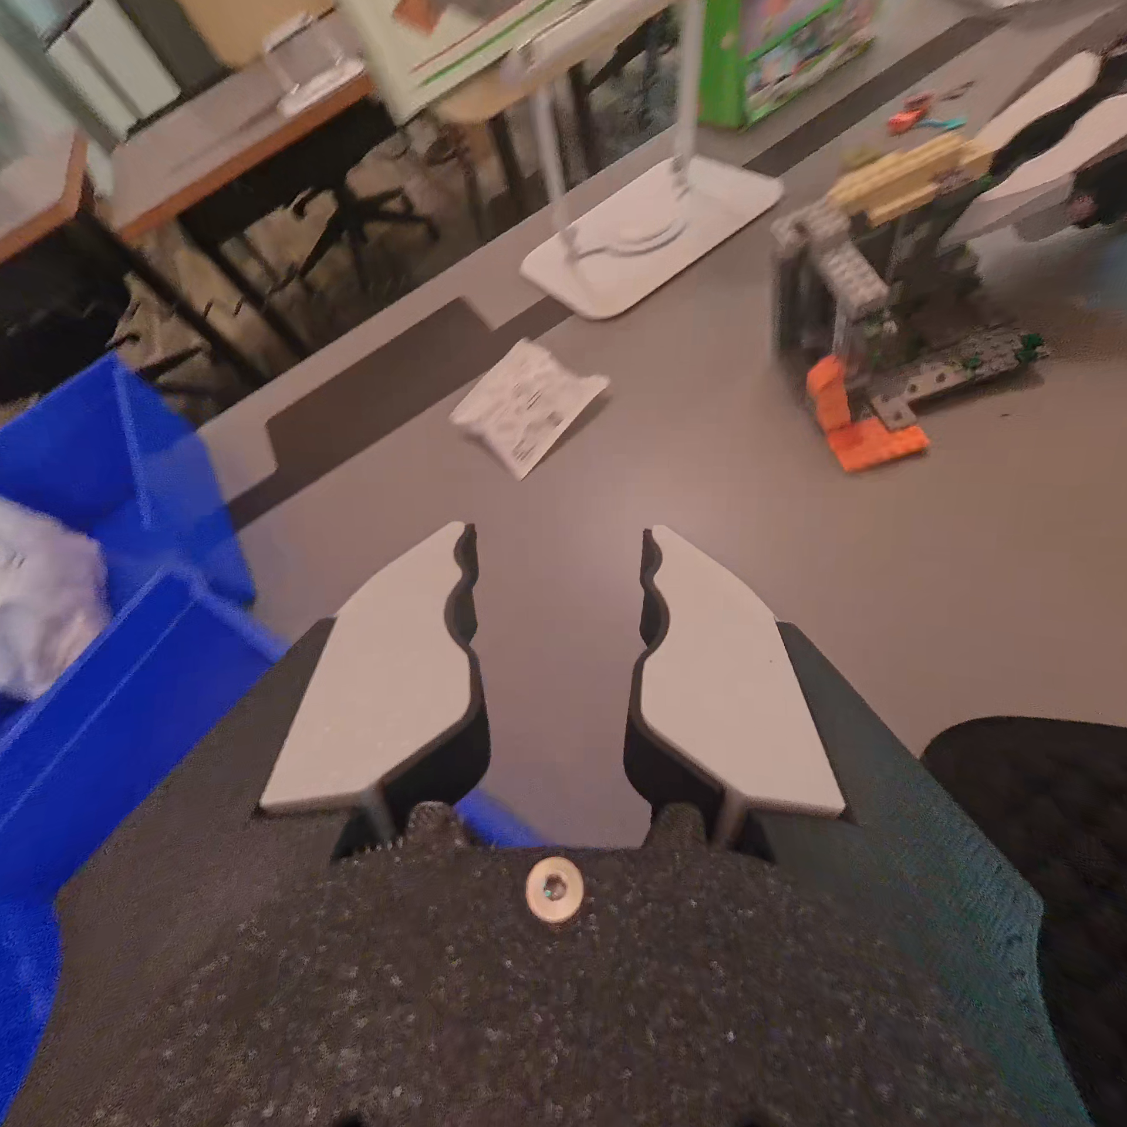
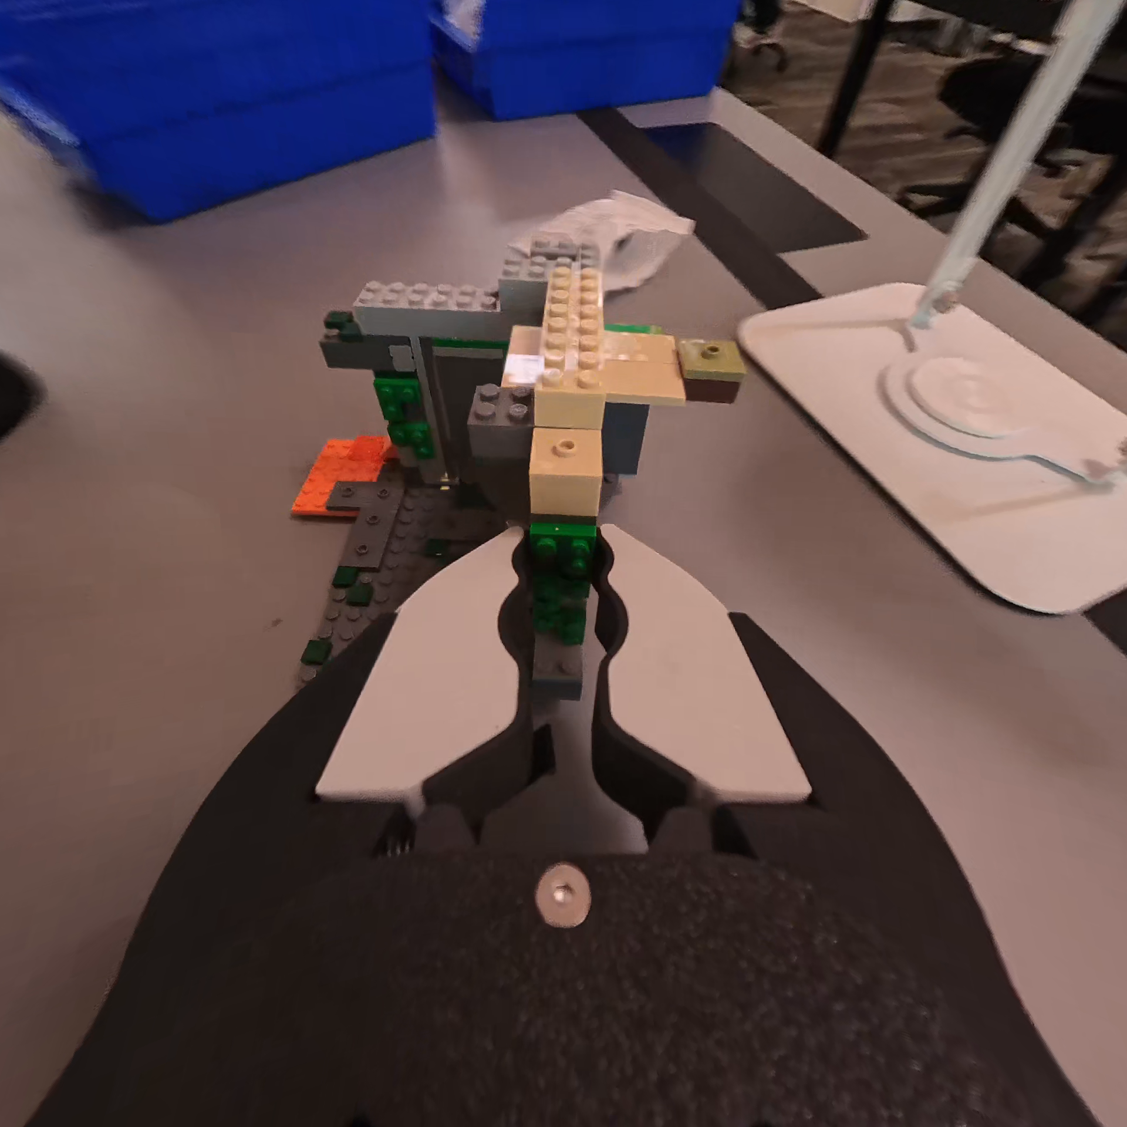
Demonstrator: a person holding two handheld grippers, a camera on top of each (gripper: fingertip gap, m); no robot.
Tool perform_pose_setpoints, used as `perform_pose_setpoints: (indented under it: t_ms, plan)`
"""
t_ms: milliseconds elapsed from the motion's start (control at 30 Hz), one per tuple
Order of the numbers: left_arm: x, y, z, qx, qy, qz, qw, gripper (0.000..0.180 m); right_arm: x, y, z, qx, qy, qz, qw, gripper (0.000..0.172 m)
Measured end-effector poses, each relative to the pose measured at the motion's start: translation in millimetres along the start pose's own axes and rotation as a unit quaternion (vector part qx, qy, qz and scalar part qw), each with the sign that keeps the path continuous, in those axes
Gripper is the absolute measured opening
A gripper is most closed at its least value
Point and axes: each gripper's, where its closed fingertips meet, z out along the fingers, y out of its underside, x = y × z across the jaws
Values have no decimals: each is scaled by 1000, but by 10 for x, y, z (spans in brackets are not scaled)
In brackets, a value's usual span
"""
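My left gripper (image 1: 558,533) is open, and only the bare grey table (image 1: 732,610) shows between its fingers. A crumpled white packet (image 1: 527,402) lies ahead of it. A brick model (image 1: 854,286) stands at the right, with a dark studded base, grey walls, tan top and orange plate (image 1: 872,439). In the right wrist view my right gripper (image 2: 562,536) is shut on the model's green-studded column (image 2: 561,567), and both pads press its sides below a tan block (image 2: 567,475). The right gripper's white fingers (image 1: 1049,91) also show in the left wrist view behind the model.
Blue bins (image 1: 91,457) stand at the left table edge, one holding a pale bag; they also show in the right wrist view (image 2: 244,122). A white lamp base (image 1: 646,232) with its pole stands behind the packet. A green box (image 1: 780,55) and small coloured pieces (image 1: 915,116) lie farther back. My hands' fingertips stand some 35 centimeters from each other. The left tips stand about 25 centimeters off the crumpled white packet (image 1: 527,402).
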Motion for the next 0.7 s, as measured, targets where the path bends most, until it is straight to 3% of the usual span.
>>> perform_pose_setpoints:
  t_ms: [167, 300, 433, 533, 700]
  plan:
    - [741, -276, 398, 47, 104, 53, 992, 46, -519, 17, -175, 20, -147, -30, 989, 17]
    - [1441, -333, 745, 61, 202, 94, 973, 47, -795, 55, -245, 16, -217, -56, 974, 17]
    - [1895, -318, 1015, 66, 266, 117, 955, 47, -739, 176, -186, -25, -190, -68, 979, 18]
    - [1947, -352, 1149, 70, 272, 108, 954, 45, -703, 159, -190, -25, -180, -58, 982, 19]
    - [1928, -397, 1238, 84, 276, 103, 952, 37, -628, 53, -314, -45, -156, -57, 985, 36]
